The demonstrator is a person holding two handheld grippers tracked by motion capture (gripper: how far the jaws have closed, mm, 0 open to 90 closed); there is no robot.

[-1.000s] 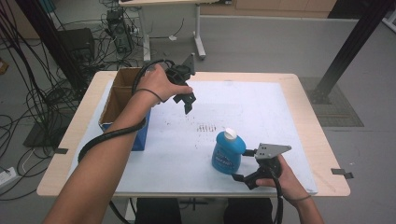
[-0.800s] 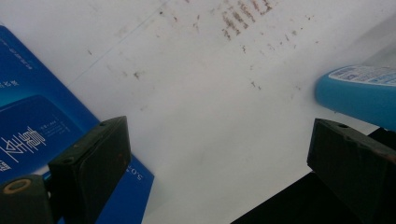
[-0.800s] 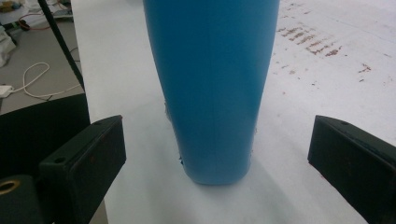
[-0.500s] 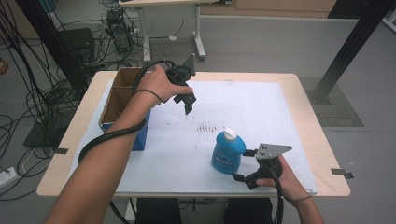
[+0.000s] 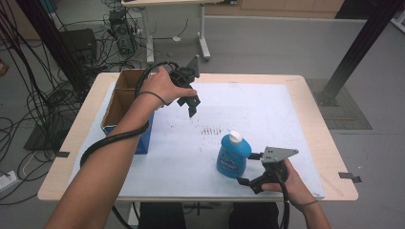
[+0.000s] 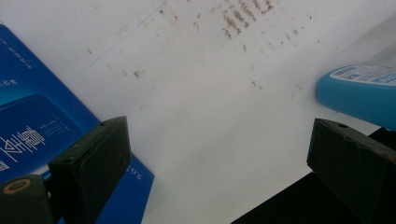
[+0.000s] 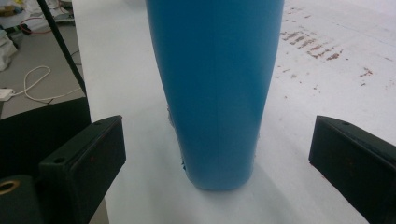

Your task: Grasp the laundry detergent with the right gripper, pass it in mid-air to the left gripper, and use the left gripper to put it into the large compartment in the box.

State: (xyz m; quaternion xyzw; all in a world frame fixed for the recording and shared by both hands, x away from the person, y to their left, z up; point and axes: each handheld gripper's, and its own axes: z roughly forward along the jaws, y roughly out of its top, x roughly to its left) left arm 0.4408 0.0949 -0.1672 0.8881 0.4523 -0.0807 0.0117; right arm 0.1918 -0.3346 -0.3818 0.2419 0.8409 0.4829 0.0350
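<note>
The right gripper [image 5: 249, 168], jaws spread wide, flanks the upright blue bottle [image 5: 233, 156] without touching; the left gripper [image 5: 192, 101] hovers released near the cardboard box [image 5: 125, 102].

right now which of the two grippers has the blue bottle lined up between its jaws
The right gripper, low at the table's near edge: its open jaws flank the upright blue bottle without touching. The left gripper hangs open above the white mat beside the cardboard box.

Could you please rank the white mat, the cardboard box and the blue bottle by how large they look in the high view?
1. White mat, covering most of the table.
2. Cardboard box, partly hidden by the forearm.
3. Blue bottle, clearly the smallest.
</note>
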